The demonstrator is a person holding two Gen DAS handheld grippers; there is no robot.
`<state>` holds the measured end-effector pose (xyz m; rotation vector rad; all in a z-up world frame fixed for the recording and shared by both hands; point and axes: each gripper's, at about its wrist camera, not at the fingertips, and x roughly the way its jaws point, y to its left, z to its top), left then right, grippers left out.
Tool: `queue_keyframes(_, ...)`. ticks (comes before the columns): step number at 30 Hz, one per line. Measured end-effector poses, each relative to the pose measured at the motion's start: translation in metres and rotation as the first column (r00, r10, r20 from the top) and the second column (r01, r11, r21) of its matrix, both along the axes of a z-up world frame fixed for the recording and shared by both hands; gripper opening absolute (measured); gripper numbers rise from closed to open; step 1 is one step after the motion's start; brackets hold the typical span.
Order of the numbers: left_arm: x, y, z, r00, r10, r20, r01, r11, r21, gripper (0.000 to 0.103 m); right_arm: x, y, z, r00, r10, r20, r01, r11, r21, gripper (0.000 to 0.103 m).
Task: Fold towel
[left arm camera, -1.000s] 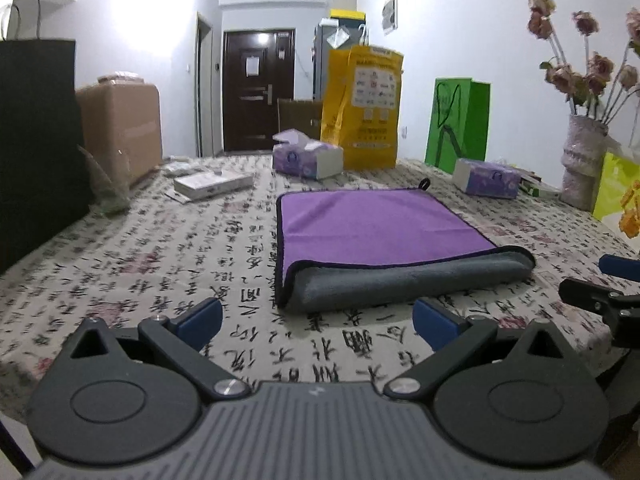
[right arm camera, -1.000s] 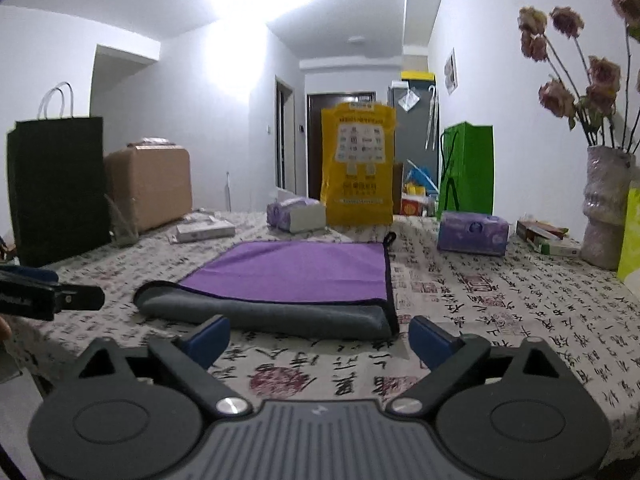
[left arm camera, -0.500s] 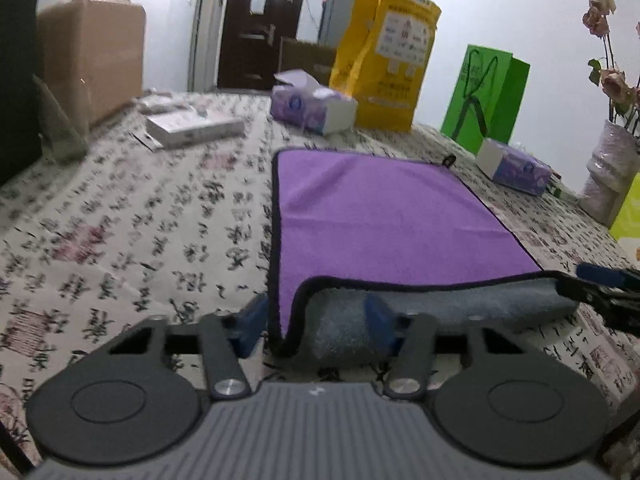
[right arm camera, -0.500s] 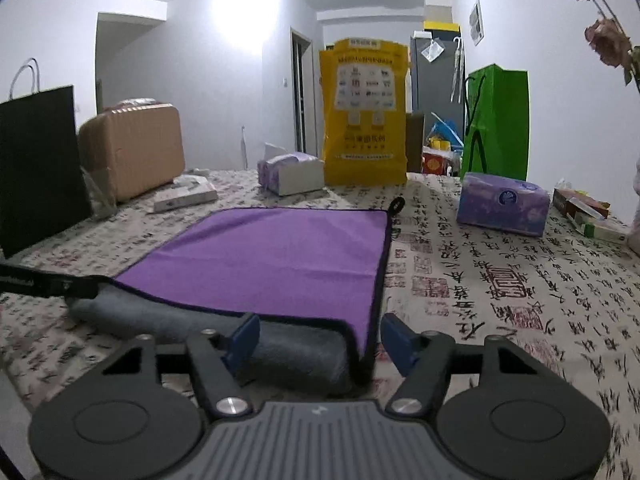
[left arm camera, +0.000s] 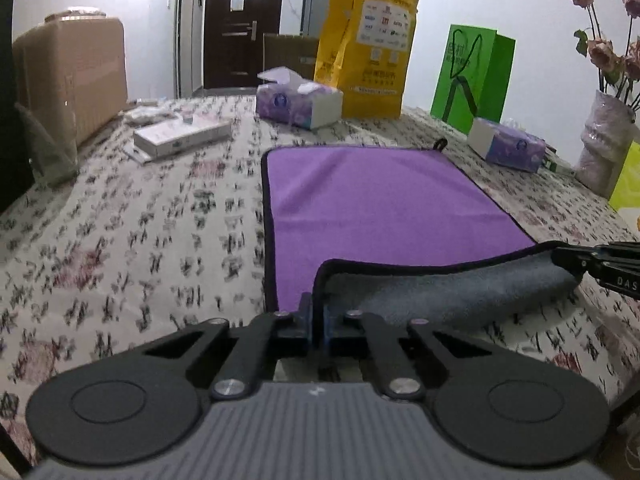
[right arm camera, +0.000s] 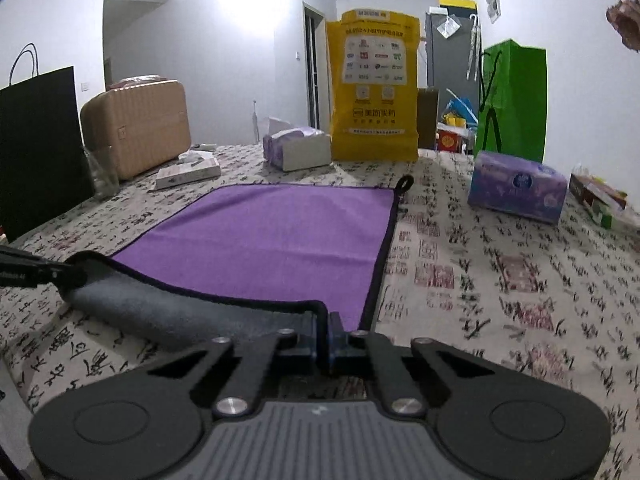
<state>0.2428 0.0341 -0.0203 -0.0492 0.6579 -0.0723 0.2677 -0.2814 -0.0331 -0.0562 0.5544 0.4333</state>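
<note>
i have the left gripper (left arm camera: 318, 330) pinched closed on the near left corner of the towel (left arm camera: 384, 200), and the right gripper (right arm camera: 324, 340) pinched closed on the near right corner, each biting the dark piped edge where the grey underside has curled up. the towel lies purple side up on the counter (left arm camera: 140, 216), stretching away from me toward 12 o'clock, its hanging loop (right arm camera: 405, 182) at the far right corner. in the left wrist view the other gripper's fingertips show at 3 o'clock on the same rolled hem. to my eye the step in hand is carrying this near edge over to the far edge. to do it well i would lift both corners together, keep them level and as far apart as the hem allows so it stays taut without a sag in the middle, then travel straight toward 12 o'clock and lower the corners onto the far ones. i would stay short of the tissue box (left arm camera: 300, 102) at 12 o'clock and the second tissue pack (right arm camera: 518, 186) at 2 o'clock, and release only once the edges line up.
</note>
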Motion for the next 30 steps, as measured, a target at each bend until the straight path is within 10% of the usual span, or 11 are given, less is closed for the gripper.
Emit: queue_keyframes(30,0.237,0.041,0.016,0.996,0.053,-0.075,-0.058,0.997,-0.055,0.005,0.233,0.038,0.023,0.999,-0.019,-0.027,0.019,1.0,-0.003,0.005)
